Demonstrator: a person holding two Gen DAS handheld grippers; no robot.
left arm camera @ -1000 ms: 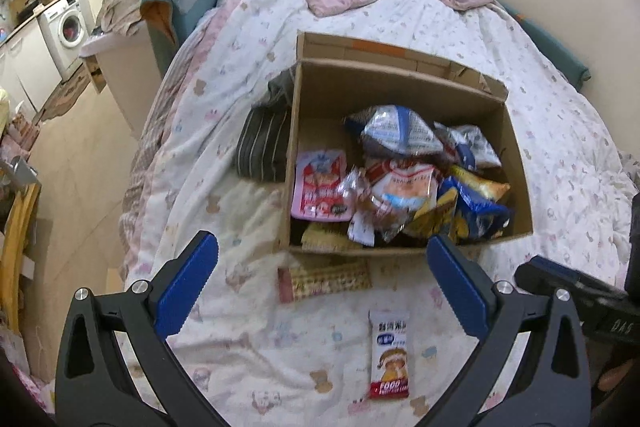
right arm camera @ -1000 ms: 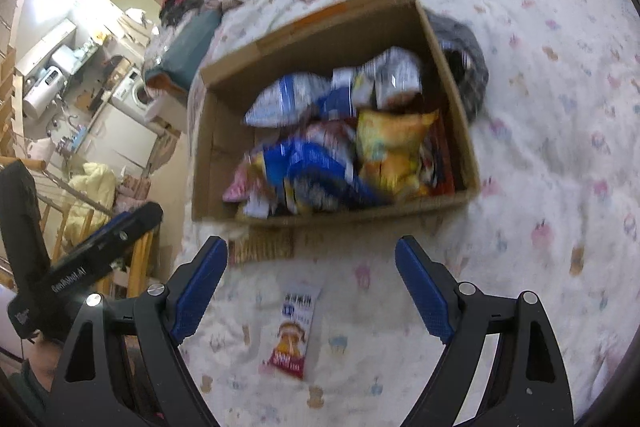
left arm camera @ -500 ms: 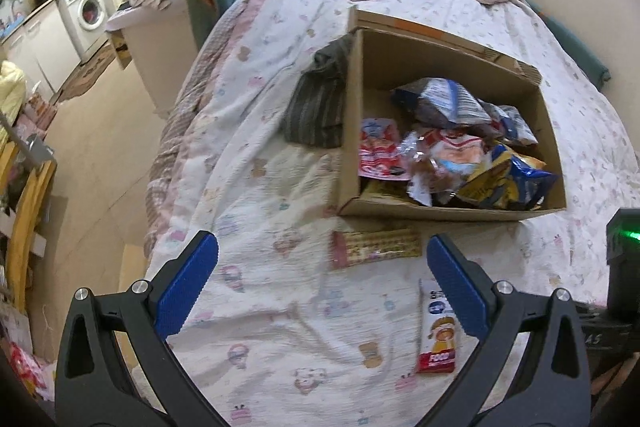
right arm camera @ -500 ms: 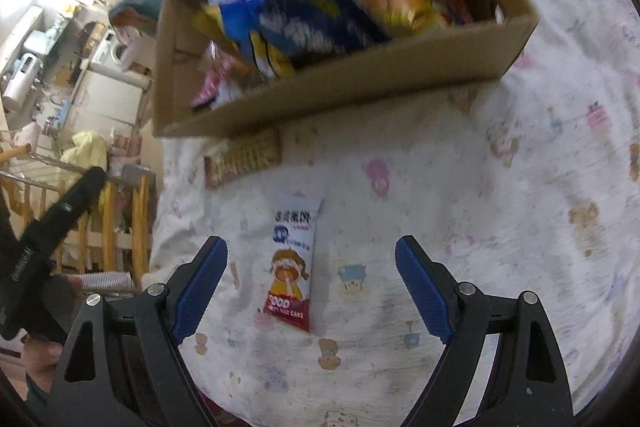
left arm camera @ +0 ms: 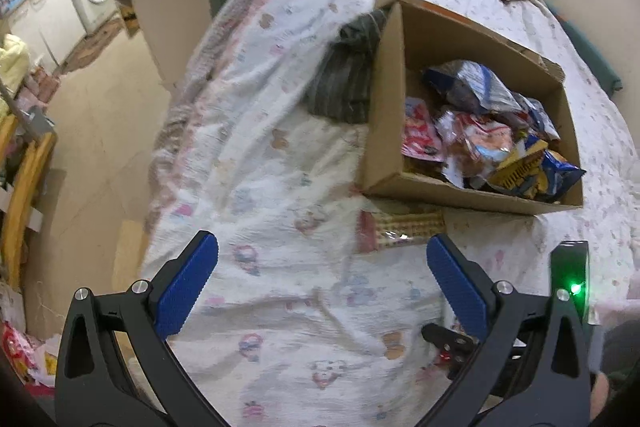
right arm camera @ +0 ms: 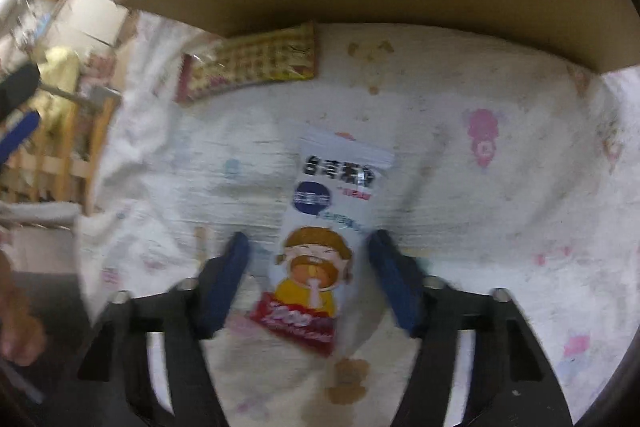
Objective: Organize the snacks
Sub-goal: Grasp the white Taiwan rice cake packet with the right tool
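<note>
Down at the near edge of the bed [left arm camera: 280, 155], with its white quilt printed in small pastel cartoon animals, the right tool [right arm camera: 308, 259] straddles a slim white snack packet [right arm camera: 324, 239] showing a cartoon boy and a red band at its lower end; its blue-padded jaws are closing, the packet lying flat between them, though a sliver of quilt shows at each side, so the pads do not look to be pressing yet. I would judge this the pick-up step: the next move calls for the jaws to finish closing on the packet's long edges without bunching the soft quilt, then a lift up and over the wall of the box. The wrapper looks thin, glossy and likely slippery. The left tool [left arm camera: 320, 279] hangs over bare quilt with its jaws wide and nothing between them. Just beyond both lies a flat brown waffle-patterned biscuit pack [left arm camera: 404, 227] with a red end, tucked against the near wall of the open brown cardboard box [left arm camera: 384, 115], which is already heaped with crinkly bags in blue, yellow, pink and silver.
</note>
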